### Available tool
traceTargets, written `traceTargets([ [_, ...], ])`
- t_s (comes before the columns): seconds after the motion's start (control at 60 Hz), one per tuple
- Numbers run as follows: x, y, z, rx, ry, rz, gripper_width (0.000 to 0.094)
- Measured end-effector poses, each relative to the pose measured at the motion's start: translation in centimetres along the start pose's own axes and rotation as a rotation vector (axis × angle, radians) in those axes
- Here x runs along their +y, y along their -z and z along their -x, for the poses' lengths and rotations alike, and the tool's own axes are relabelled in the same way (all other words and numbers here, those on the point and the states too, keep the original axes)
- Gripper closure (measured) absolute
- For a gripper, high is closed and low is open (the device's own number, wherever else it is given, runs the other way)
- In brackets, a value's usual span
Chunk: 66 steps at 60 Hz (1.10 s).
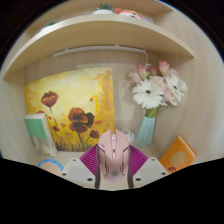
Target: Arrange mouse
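**A:** Where had you got to at that moment?

**B:** You had the mouse (113, 152), a pale pink one, between the two fingers of the hand-held gripper (113, 170). Both purple pads (91, 160) sat tight against its sides with no gap that I could see, so I judged the gripper closed on the mouse. It pointed straight ahead along the fingers, nose toward the wall.

**A:** So was it lifted or still down?

**B:** That I could not tell. The underside of the mouse was hidden by the fingers, and very little of the tabletop showed. My reading was that you were mid-carry: the grasp was done, the placing was not.

**A:** What lay ahead of you?

**B:** A painting of red flowers (68, 108) leaned against the wall beyond the mouse, under a curved shelf (95, 35). To its right stood a blue vase (147, 130) holding white and pink flowers (155, 88), and near it an orange frame-like object (178, 154). Something small and light-coloured stood off to the left; I could not name it.

**A:** And the next move?

**B:** You needed a bare spot on the tabletop, well clear of the vase, which looked easy to tip. Then lower the mouse flat, keep it square, and only release once it rested on its own.
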<state>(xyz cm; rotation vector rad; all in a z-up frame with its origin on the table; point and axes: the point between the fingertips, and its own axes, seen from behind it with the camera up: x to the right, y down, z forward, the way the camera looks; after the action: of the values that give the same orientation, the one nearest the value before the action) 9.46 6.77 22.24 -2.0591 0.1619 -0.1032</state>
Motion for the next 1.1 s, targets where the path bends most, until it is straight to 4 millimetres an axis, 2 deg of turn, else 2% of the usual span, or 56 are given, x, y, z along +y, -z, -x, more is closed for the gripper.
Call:
traceTargets([
  [0.05,-2.6,0.8,4.0,-0.027,0.015,-0.051,0.0559],
  [0.1,-4.3,1.3,8.4,-0.058,0.029,-0.083,0.0559],
  [0.15,-4.7,1.2,12.7,-0.094,0.050,-0.096,0.0559],
  [0.2,-4.0,0.6,16.9,-0.134,0.063,-0.088,0.0561],
  [0.283,-0.1,-1.0,22.8,-0.183,0.088,-0.027,0.0560],
  [0.35,4.5,-2.1,26.4,-0.212,0.115,0.045,0.0561],
  [0.417,9.6,-3.0,28.9,-0.238,0.146,0.113,0.0562],
  [0.533,17.1,-3.9,31.0,-0.247,0.191,0.221,0.0563],
  [0.617,20.7,-4.2,31.9,-0.262,0.179,0.279,0.0562],
  [0.667,22.1,-4.4,32.0,-0.257,0.175,0.302,0.0561],
  [0.75,23.7,-4.8,31.8,-0.246,0.180,0.330,0.0562],
  [0.883,23.7,-5.0,31.8,-0.240,0.169,0.324,0.0547],
  [1.05,24.1,-5.1,31.8,-0.220,0.158,0.386,0.0392],
  [1.1,23.7,-4.6,31.7,-0.222,0.146,0.411,0.0286],
])
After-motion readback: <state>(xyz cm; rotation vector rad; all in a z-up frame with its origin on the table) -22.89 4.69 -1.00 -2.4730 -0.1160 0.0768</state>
